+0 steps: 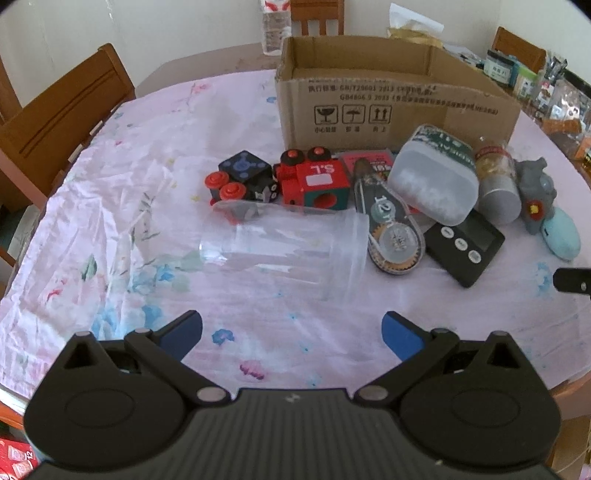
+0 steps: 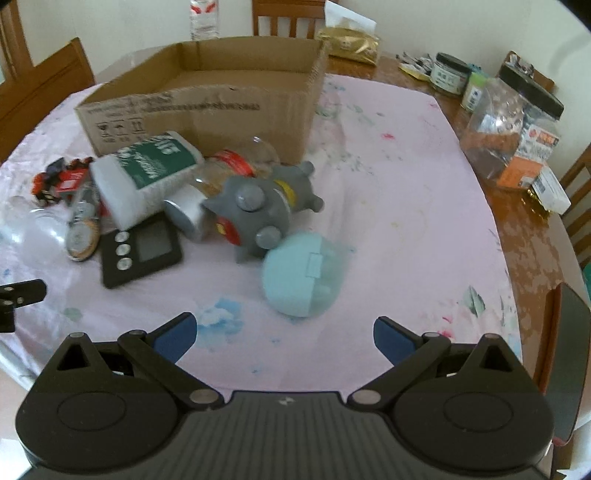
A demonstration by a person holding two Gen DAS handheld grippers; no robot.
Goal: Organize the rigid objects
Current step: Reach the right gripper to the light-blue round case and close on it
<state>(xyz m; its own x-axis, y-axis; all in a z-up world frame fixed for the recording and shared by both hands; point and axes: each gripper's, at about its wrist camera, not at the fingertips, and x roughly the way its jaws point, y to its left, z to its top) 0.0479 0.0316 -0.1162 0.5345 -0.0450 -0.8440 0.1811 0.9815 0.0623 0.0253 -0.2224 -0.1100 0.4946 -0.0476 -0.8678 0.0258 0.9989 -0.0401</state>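
Note:
An open cardboard box (image 1: pixel 388 107) stands at the back of the table; it also shows in the right wrist view (image 2: pixel 207 107). Before it lie a clear plastic cup (image 1: pixel 288 247) on its side, a black and a red toy train block (image 1: pixel 314 181), a correction tape (image 1: pixel 391 236), a white tub (image 1: pixel 432 177), a black timer (image 1: pixel 465 247), a small jar (image 1: pixel 495 181), a grey toy (image 2: pixel 258 210) and a light blue case (image 2: pixel 299 277). My left gripper (image 1: pixel 291 332) is open, just short of the cup. My right gripper (image 2: pixel 284 336) is open, just short of the blue case.
Wooden chairs (image 1: pixel 62 122) stand around the round table with its floral cloth (image 1: pixel 147 258). A water bottle (image 1: pixel 275 26) stands behind the box. Jars and packets (image 2: pixel 513 125) crowd the right side of the table.

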